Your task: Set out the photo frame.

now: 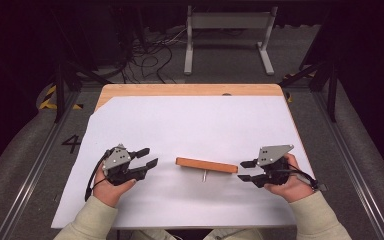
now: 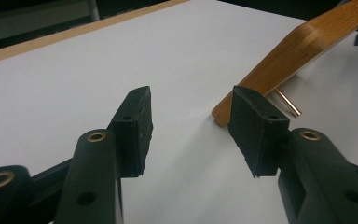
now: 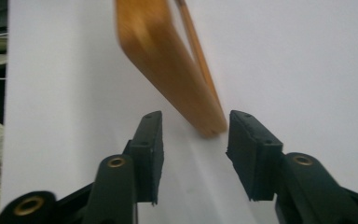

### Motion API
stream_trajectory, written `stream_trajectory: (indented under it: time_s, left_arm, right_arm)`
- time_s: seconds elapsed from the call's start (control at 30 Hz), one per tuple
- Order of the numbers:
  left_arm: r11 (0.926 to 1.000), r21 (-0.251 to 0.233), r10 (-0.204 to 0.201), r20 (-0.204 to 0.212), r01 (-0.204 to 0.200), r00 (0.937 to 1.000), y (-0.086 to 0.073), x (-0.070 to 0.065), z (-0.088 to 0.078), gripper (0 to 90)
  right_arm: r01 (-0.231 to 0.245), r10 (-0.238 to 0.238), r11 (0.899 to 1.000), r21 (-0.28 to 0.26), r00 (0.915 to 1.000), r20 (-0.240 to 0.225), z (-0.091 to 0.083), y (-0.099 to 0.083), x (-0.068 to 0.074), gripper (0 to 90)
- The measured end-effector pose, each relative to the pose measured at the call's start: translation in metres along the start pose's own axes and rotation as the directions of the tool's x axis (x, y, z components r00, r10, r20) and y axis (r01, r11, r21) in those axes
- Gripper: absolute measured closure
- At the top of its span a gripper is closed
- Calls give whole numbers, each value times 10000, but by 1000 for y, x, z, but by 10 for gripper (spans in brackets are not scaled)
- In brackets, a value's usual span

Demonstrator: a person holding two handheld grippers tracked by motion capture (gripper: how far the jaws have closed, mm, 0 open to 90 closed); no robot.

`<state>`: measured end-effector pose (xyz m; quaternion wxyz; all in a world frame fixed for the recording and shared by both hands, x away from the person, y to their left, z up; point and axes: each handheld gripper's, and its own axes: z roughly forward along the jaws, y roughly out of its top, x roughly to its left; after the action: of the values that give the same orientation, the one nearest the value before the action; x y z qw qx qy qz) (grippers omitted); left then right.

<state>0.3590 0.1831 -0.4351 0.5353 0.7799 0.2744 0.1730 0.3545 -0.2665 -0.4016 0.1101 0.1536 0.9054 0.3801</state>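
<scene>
Flanking the flat orange-brown wooden block [image 1: 206, 165] from both sides, the two grippers are holding nothing yet, so the work is judged to be at its start: both ends remain to be gripped. At the lower left of the high view the left gripper [image 1: 149, 157] is keeping its jaws spread, well apart from the block's near end. At lower right the right gripper [image 1: 246, 170] is also spread, its tips just beside the other end without pressing on it. The block is lying at the centre of the white sheet [image 1: 190, 120] covering the table. A thin metal pin [image 1: 205, 175] is sticking out beneath it; what it attaches to is hidden. The right gripper view is coming through blurred.
</scene>
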Motion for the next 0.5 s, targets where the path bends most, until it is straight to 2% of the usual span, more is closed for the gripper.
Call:
stream_trajectory:
  time_s: [0.07,0.1,0.13,0.17,0.27,0.33,0.43,0.5]
  left_arm:
    - [10000,37,0,58,0,10000,0,-1,0,496]
    - [10000,40,-5,57,5,10000,0,-1,1,496]
    - [10000,47,-4,50,3,10000,0,-1,1,496]
    - [10000,51,-1,30,1,10000,0,-1,1,496]
    - [9999,138,29,-62,-28,10000,0,0,1,494]
    - [9998,183,11,-101,-9,9999,0,0,1,490]
    - [9997,228,5,-158,-2,9999,-1,0,1,486]
    - [9997,254,-19,-189,24,9998,-1,1,2,482]
  right_arm:
    - [-223,232,9996,-189,9985,499,-2,-6,-4,670]
    - [-339,363,9986,-404,9974,627,-3,-7,-5,706]
    - [-523,588,9950,-845,9954,755,-3,-8,-6,761]
    - [-558,655,9927,-1072,9939,892,-2,-9,-6,778]
    - [-1131,1396,9785,-1722,9787,1503,2,-12,-8,851]
    - [-1390,1736,9717,-1912,9686,1779,5,-13,-9,885]
    - [-1489,1905,9688,-1982,9587,2114,10,-15,-11,900]
    - [-1524,1956,9681,-1990,9558,2196,12,-15,-11,900]
